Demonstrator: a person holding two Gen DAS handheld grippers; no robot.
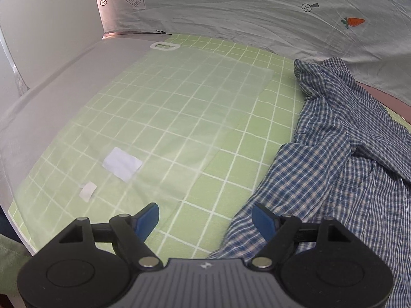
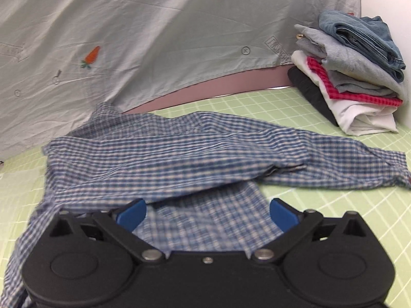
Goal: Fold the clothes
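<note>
Up close, the left gripper and right gripper gape wide, holding nothing; beyond them a blue checked shirt sprawls on the green grid cloth, a pile of folded clothes behind.

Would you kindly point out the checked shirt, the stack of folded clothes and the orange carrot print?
Checked shirt [image 2: 164,159]: right wrist view, on its crumpled middle.
Stack of folded clothes [image 2: 354,71]: right wrist view, on a grey garment in the pile.
Carrot print [image 1: 355,21]: left wrist view, on the orange body.
</note>
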